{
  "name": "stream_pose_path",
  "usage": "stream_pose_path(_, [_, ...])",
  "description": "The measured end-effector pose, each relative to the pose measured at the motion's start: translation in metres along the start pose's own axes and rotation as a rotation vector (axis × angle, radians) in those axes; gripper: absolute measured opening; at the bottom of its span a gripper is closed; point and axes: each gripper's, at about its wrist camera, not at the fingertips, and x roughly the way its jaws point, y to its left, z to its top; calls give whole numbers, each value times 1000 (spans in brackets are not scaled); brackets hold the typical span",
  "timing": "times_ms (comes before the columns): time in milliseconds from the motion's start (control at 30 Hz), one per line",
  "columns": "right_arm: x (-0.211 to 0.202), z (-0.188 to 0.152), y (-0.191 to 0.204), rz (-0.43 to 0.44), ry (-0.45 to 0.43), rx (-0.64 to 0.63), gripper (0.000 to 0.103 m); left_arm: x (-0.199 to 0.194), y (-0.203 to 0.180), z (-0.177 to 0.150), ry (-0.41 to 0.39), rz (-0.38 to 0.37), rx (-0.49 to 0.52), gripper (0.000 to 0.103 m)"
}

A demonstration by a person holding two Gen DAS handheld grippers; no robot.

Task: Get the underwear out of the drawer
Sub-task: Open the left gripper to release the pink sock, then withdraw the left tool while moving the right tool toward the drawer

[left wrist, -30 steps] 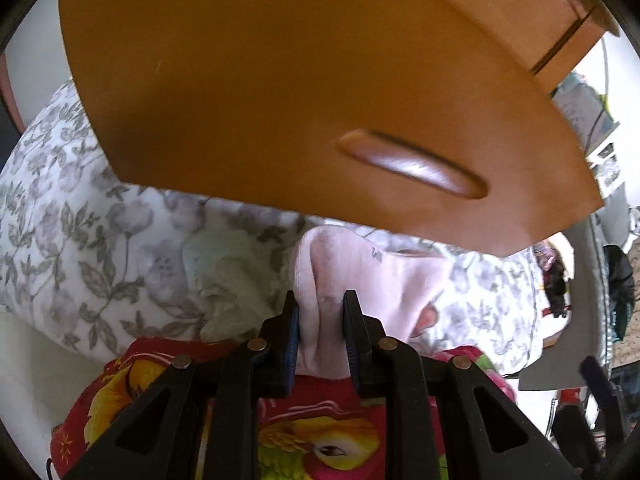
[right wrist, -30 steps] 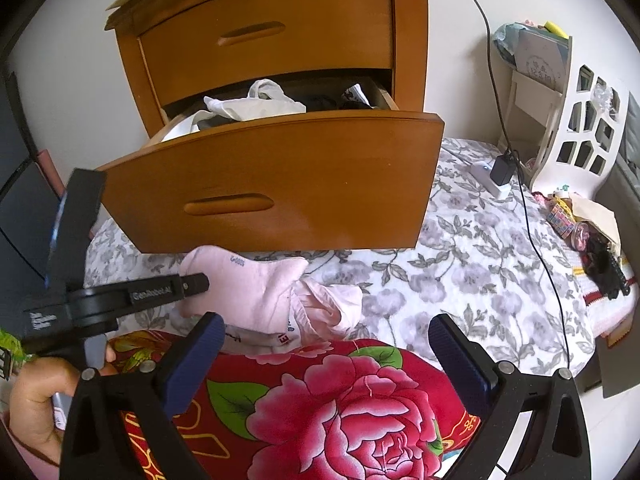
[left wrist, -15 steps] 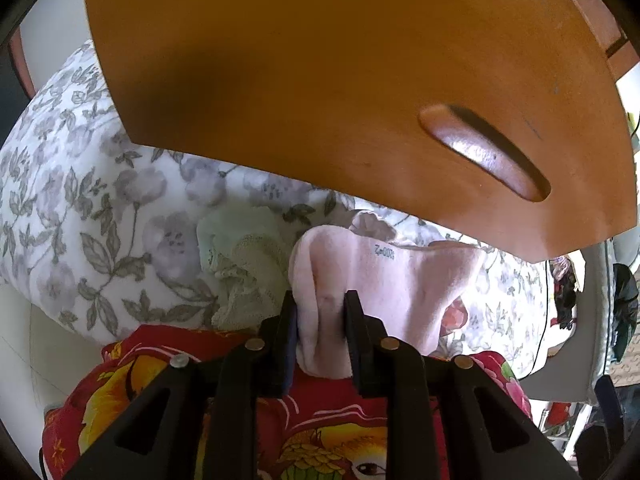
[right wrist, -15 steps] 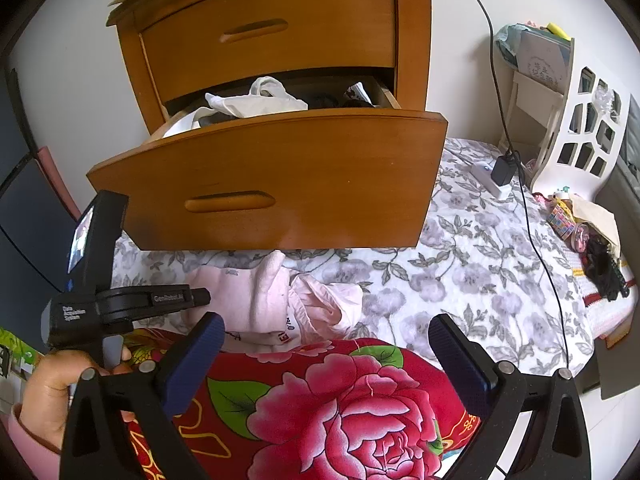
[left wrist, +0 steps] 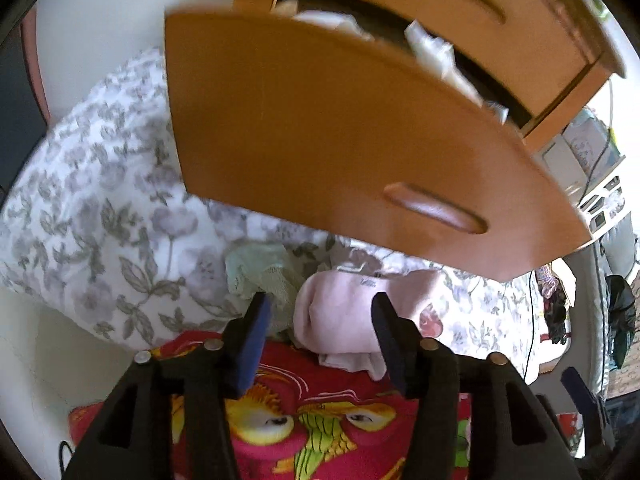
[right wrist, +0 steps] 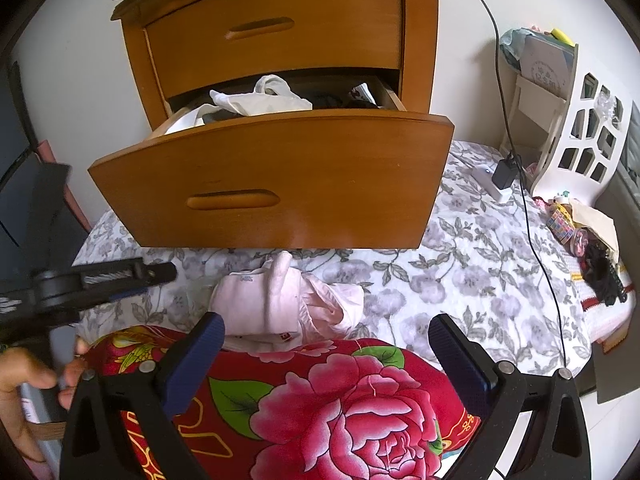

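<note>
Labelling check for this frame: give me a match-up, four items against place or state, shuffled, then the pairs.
Items:
1. pink underwear
2. lower drawer
3. upper drawer
4. right claw

Place or state:
A. shut
B. pulled out, clothes showing inside
C. open, holding nothing
D. lying on the floral quilt, below the drawer front

Pairs: 1-D, 2-B, 3-A, 4-C
</note>
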Motion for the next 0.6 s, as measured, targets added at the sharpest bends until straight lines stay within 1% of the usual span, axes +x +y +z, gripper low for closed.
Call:
stream_pose_path(33, [0,0,0,1,0,0,103,-8,-2,1,-20,1,11,56])
stream_pose_path(100, [0,0,0,1,1,2,103,-21,-6,3,-50,12,25,63])
stream_pose_path(133, [-1,0,0,2,1,3,103,-28,-8,3,-69,21,32,70])
stream_pose_path(167, [0,0,0,2,0,2,103,-33,-10,4,-80,27,42,73])
stream_pose_path(300, [-1,0,0,1,1,1,103,-44,-13,4,-101,57,88,75])
stream_pose_path(367, [0,0,0,0,1,-1,103,-47,-13,3,-116,72,101,80])
stream_pose_path(500, [-1,-1,2,-1,1,-11,103,-55,-18,0,-164,98,153,84])
stream_pose_path(567, [-1,-2,4,-3,2,-16,103,-58,-19,-1,-192,115,171,95])
stream_pose_path(600, [-1,-2,4,-3,2,-18,103,-59,-20,-2,-206,120,177,96])
